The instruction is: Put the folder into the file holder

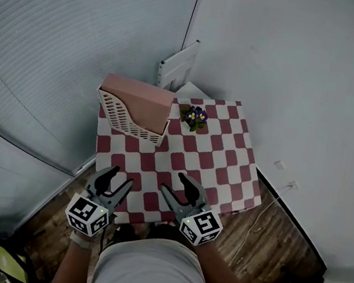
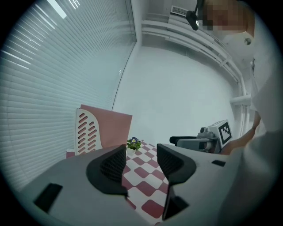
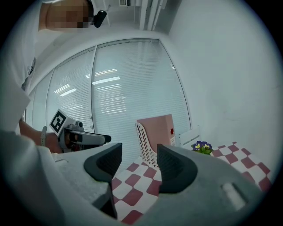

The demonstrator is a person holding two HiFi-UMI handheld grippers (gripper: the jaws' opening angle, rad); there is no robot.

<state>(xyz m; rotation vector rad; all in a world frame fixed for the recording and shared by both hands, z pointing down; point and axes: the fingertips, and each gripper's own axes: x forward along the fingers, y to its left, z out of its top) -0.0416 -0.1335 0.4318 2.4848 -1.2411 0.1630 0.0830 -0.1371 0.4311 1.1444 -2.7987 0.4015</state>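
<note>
A pink folder stands in the cream slotted file holder at the back left of the red-and-white checkered table. Over the table's near edge my left gripper and right gripper hover side by side, both open and empty. In the left gripper view, the left gripper frames bare cloth, with the folder and holder far ahead. Past the right gripper in the right gripper view, the folder and holder show too.
A small pot of purple flowers sits just right of the holder. A white panel leans in the corner behind the table. Window blinds run along the left and a wall along the right. A cable trails on the wooden floor at the right.
</note>
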